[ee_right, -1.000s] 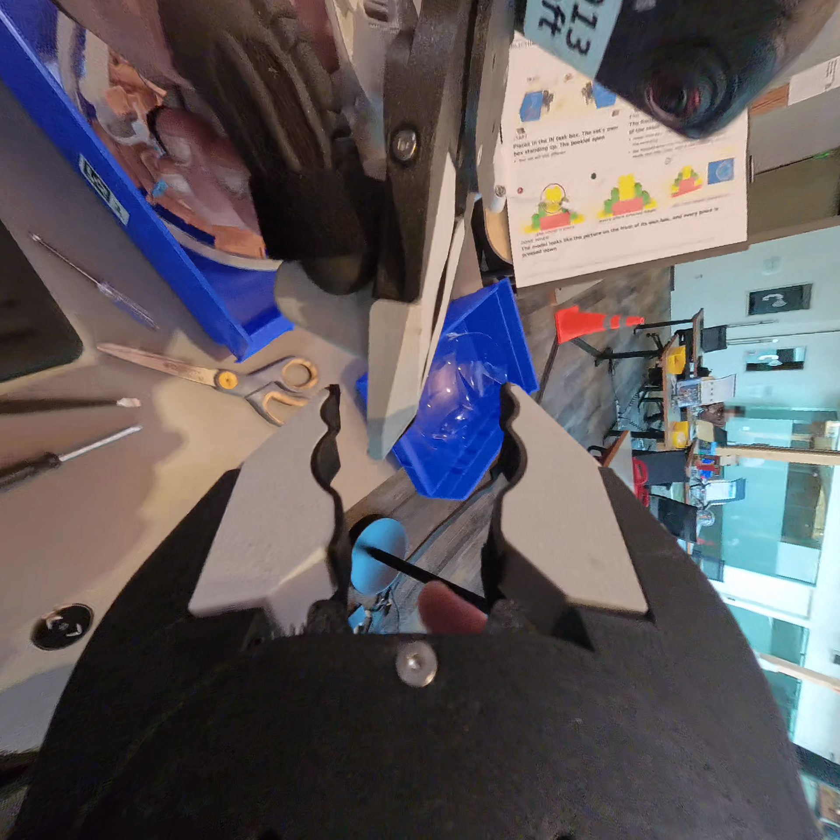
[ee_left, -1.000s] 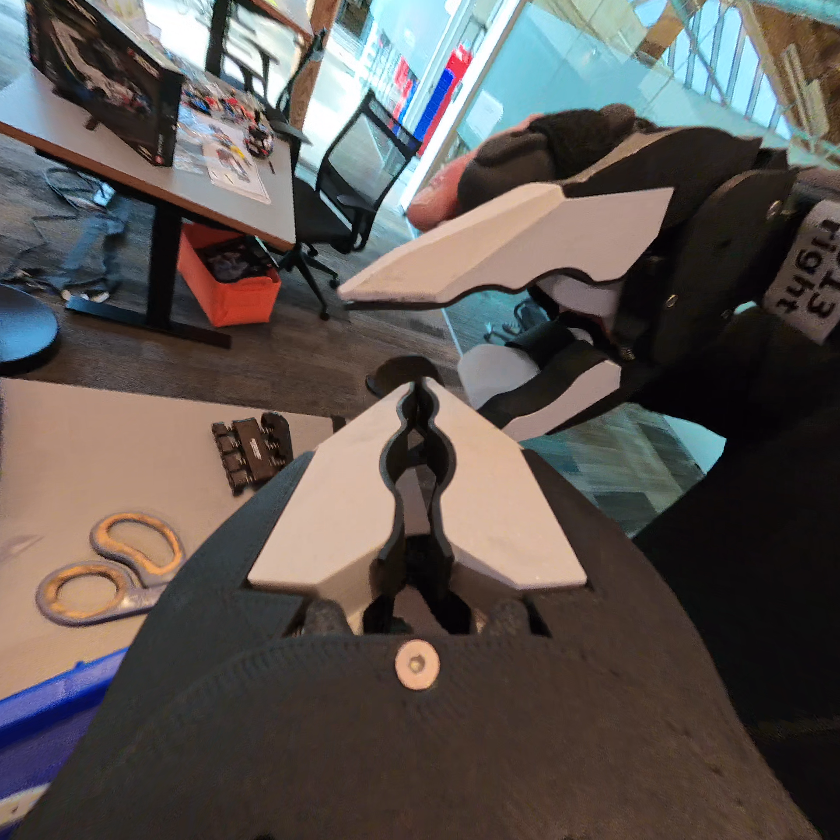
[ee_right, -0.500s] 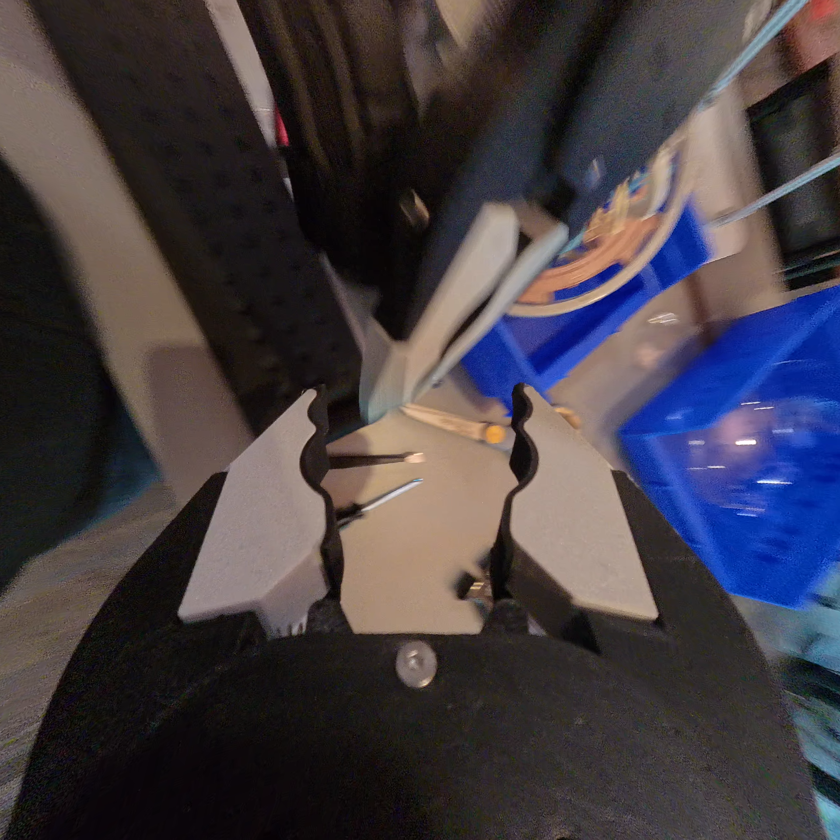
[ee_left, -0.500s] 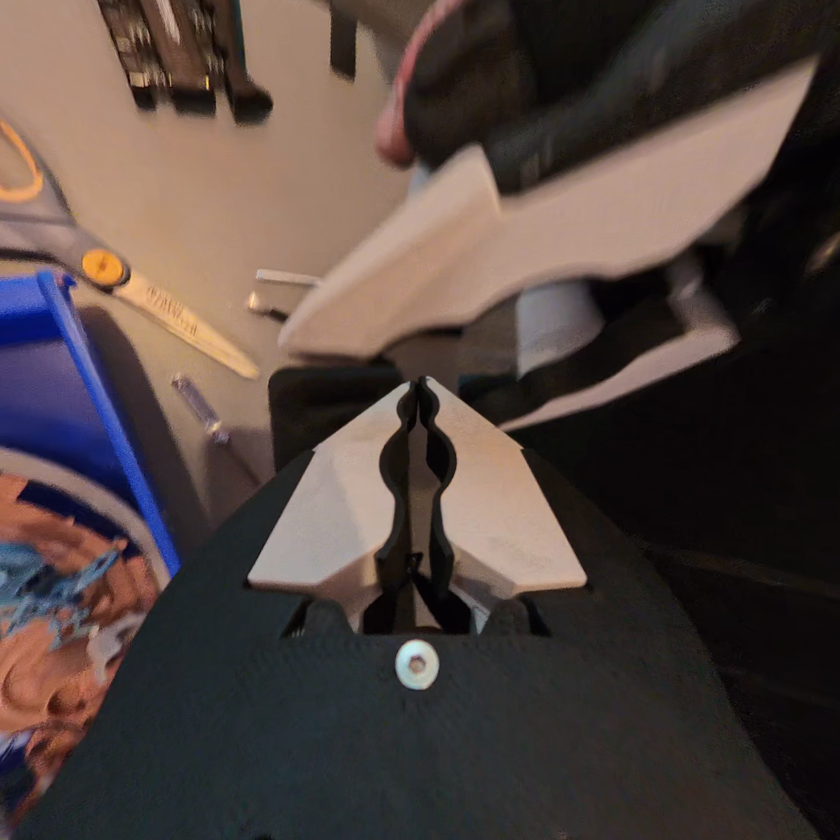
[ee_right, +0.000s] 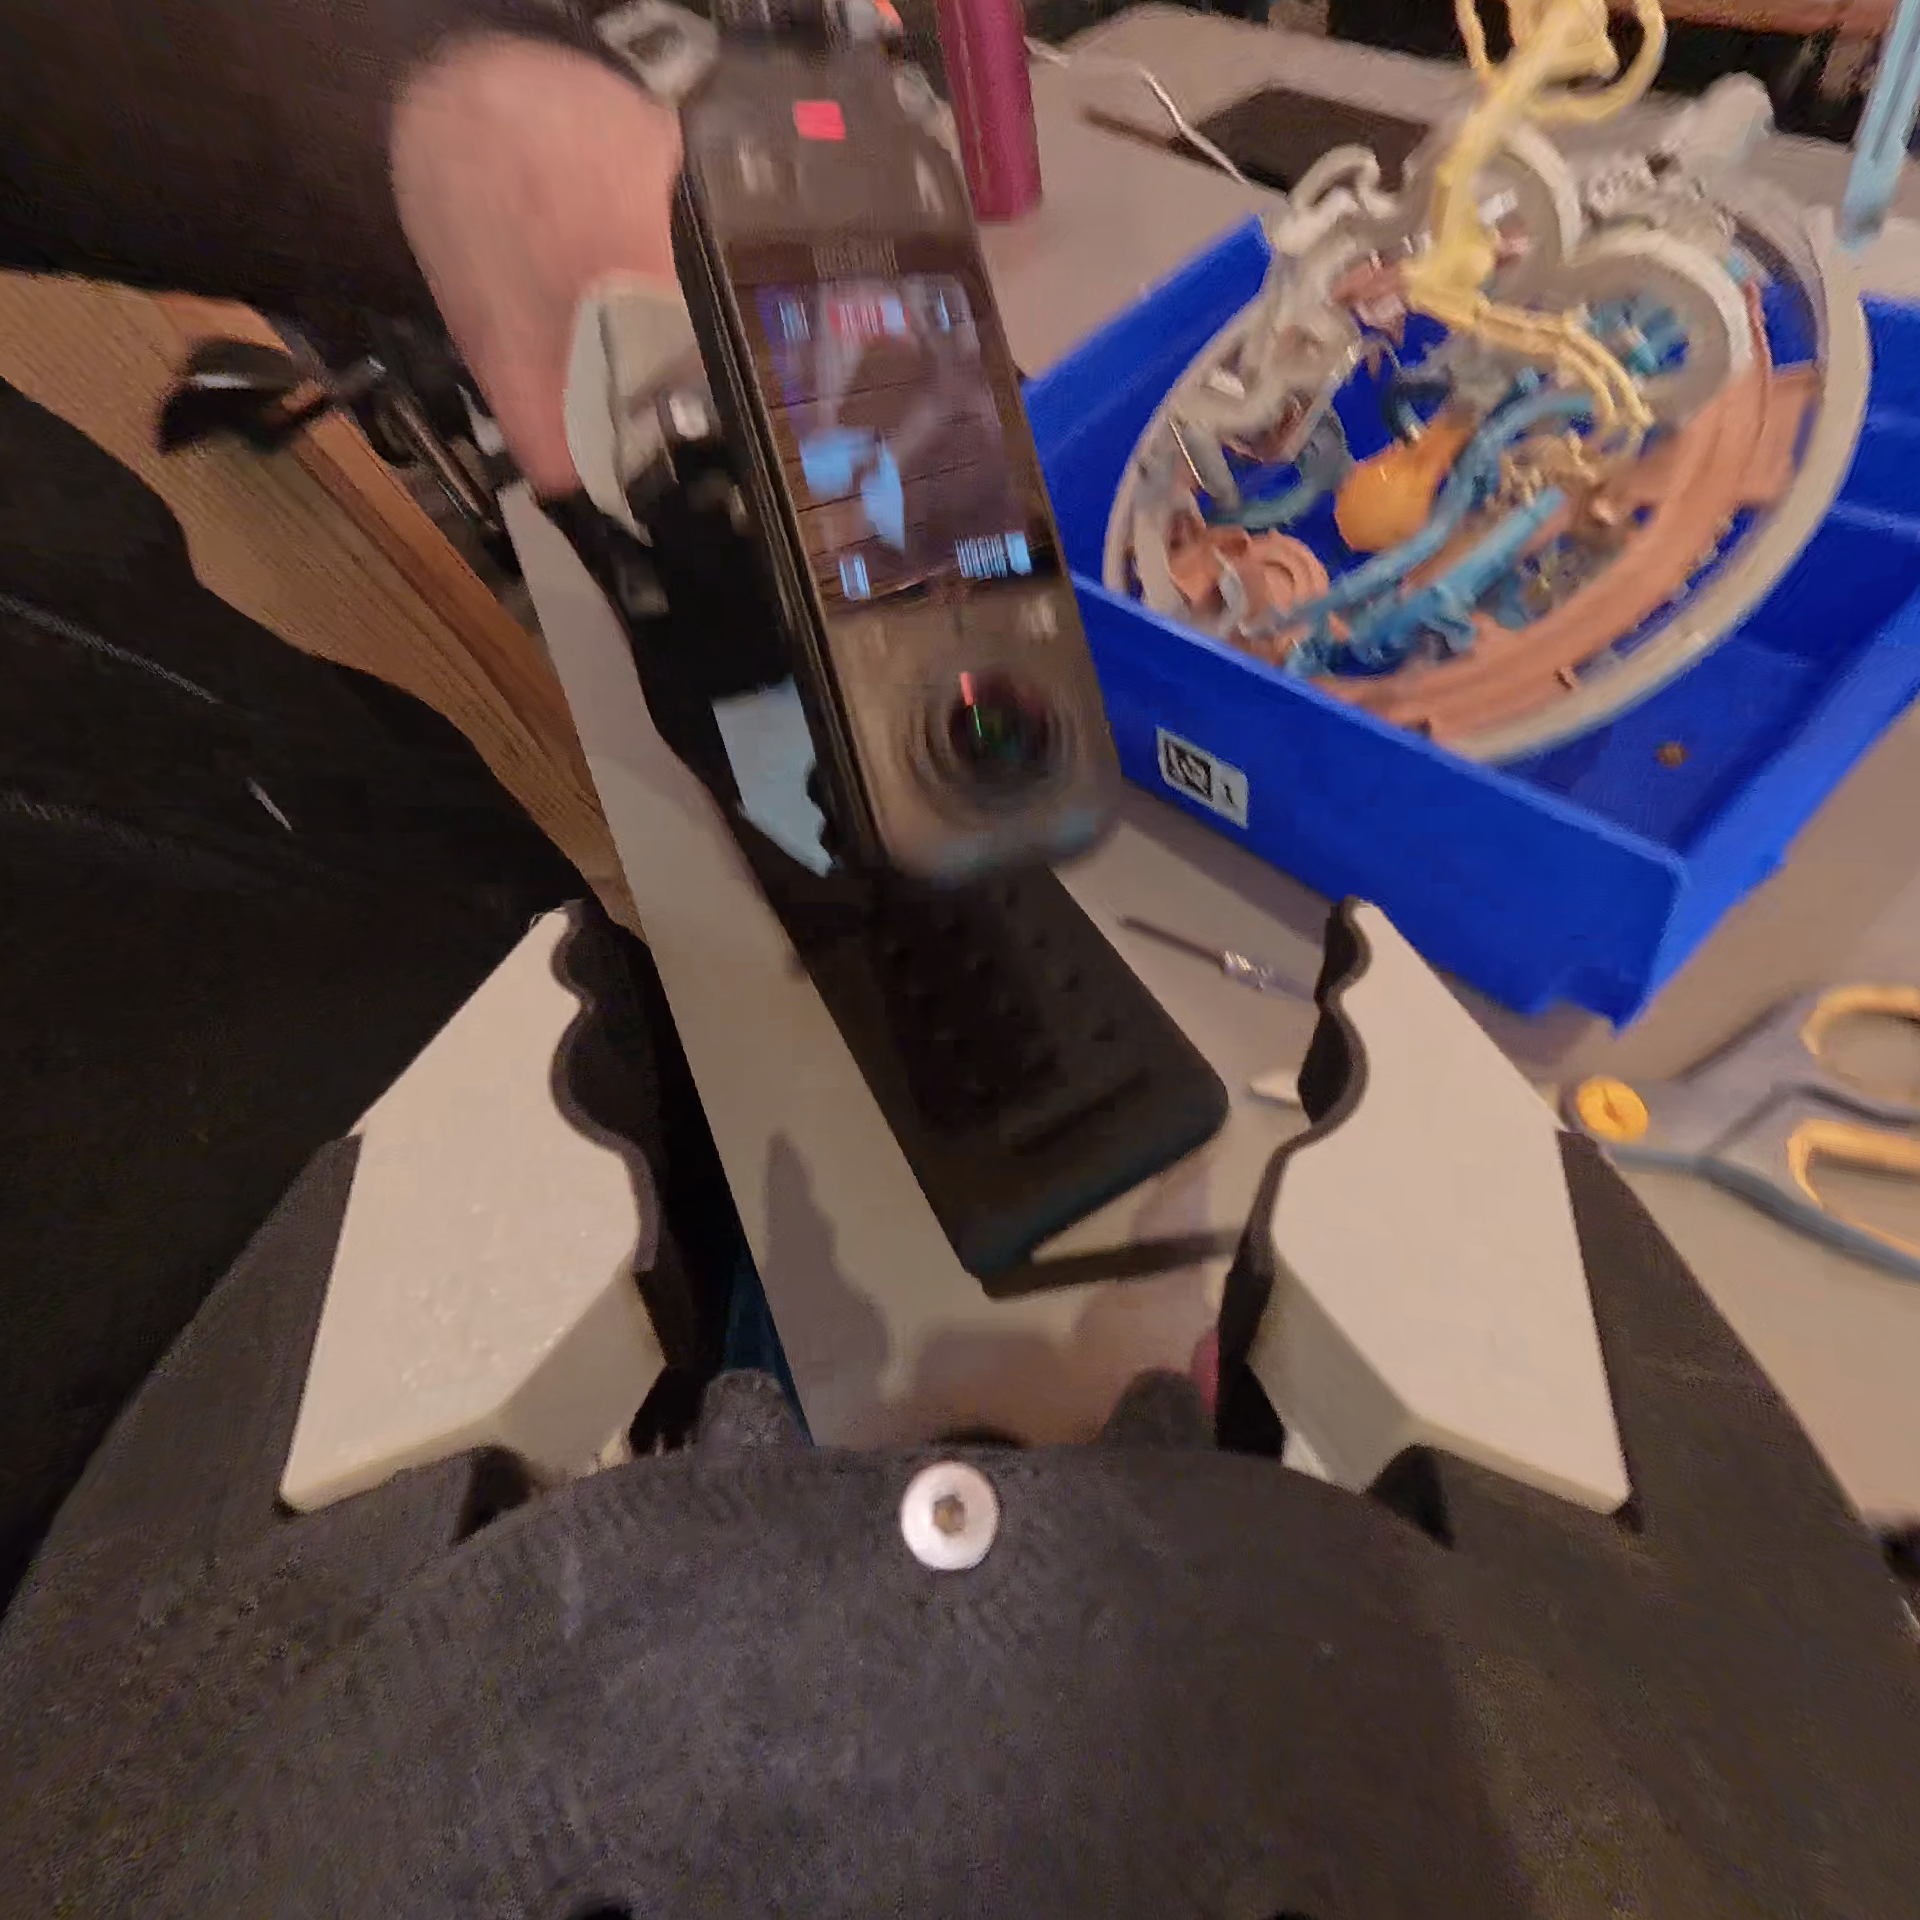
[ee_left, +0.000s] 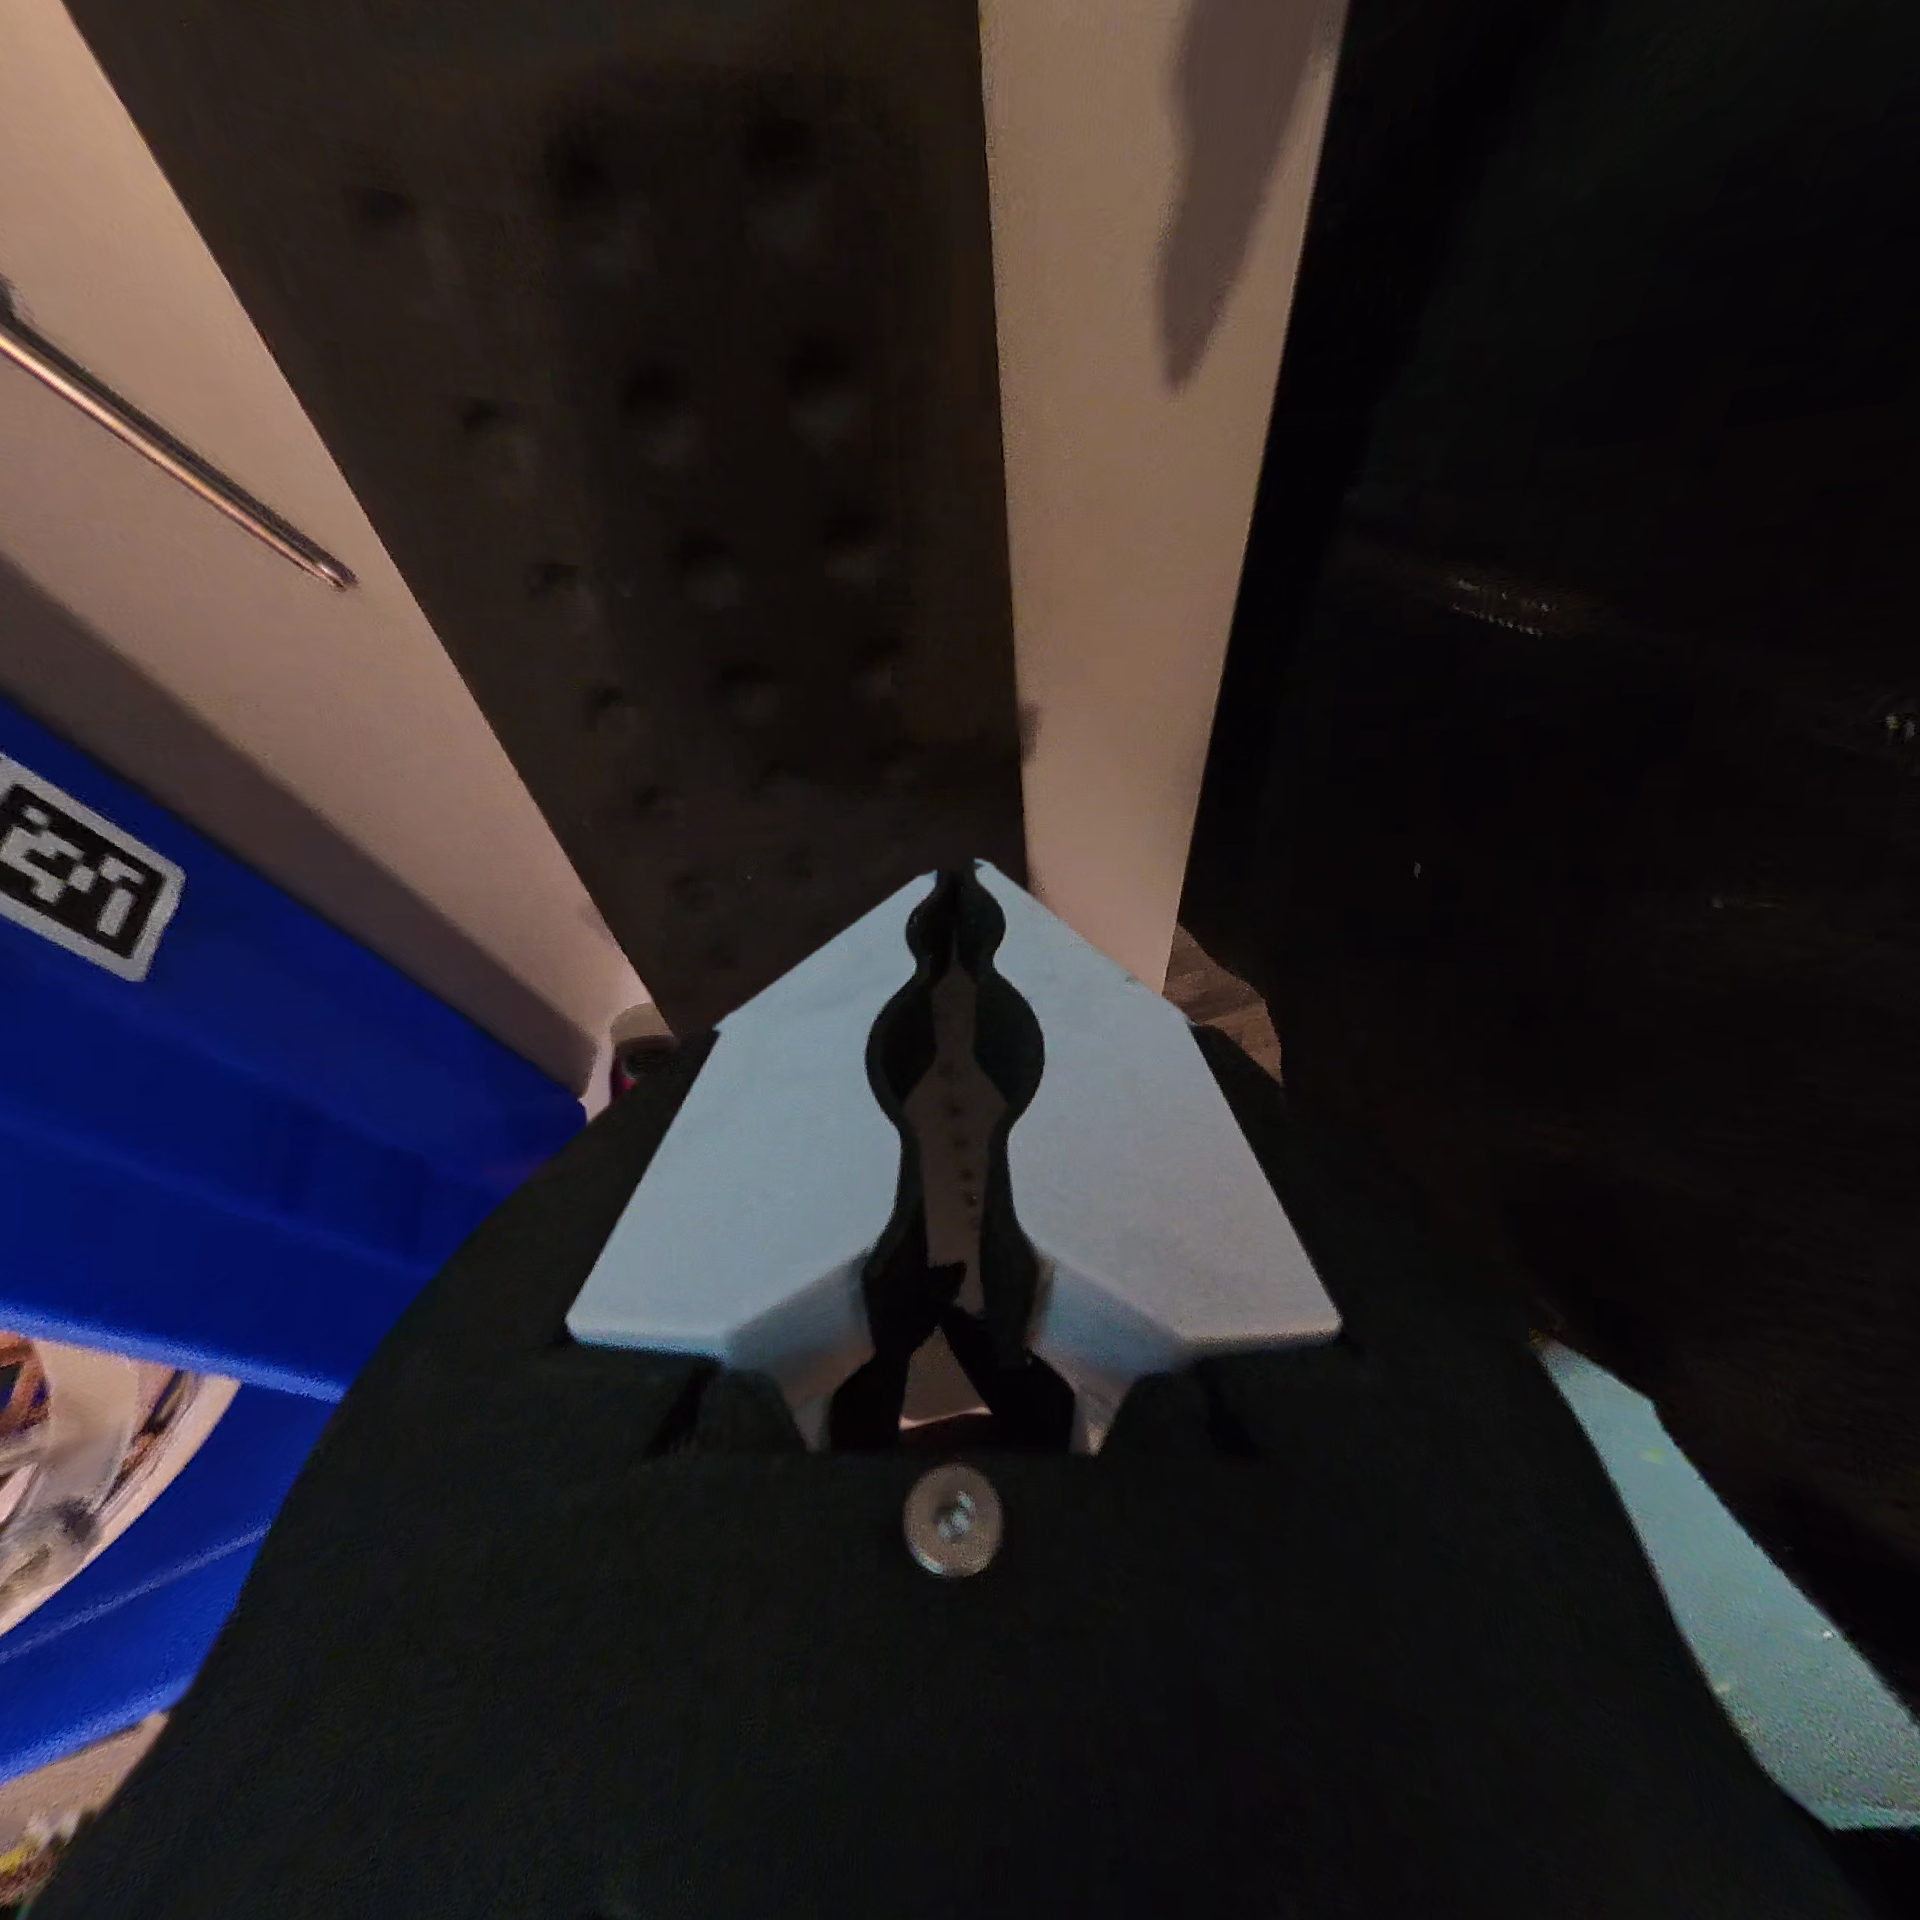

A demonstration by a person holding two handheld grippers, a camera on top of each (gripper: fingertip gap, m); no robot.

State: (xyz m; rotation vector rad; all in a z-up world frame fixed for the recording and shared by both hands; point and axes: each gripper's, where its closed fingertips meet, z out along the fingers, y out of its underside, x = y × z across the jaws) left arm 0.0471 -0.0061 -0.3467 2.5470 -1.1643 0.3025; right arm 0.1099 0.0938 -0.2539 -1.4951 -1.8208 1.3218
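My left gripper [ee_left: 961, 881] is shut with nothing between its fingers. It points down at a black perforated pad [ee_left: 675, 468] lying on the grey table [ee_left: 1122, 520] near the table's edge. My right gripper [ee_right: 956, 920] is open and empty, low over the same pad [ee_right: 1039, 1091]. In the right wrist view the left gripper's black camera body [ee_right: 894, 468] hangs close in front, held by a hand [ee_right: 520, 260]. The left gripper's fingers are hidden in that view.
A blue bin [ee_right: 1403, 831] holds a round maze toy [ee_right: 1455, 416]; the bin also shows at the left of the left wrist view [ee_left: 208, 1091]. Orange-handled scissors [ee_right: 1766, 1122] and a small screwdriver [ee_right: 1226, 966] lie by the bin. A metal tool shaft [ee_left: 177, 468] lies on the table.
Both grippers have swung sharply. The left now points down at the black pad; the right now faces the blue bin. Left stays shut, right stays open.
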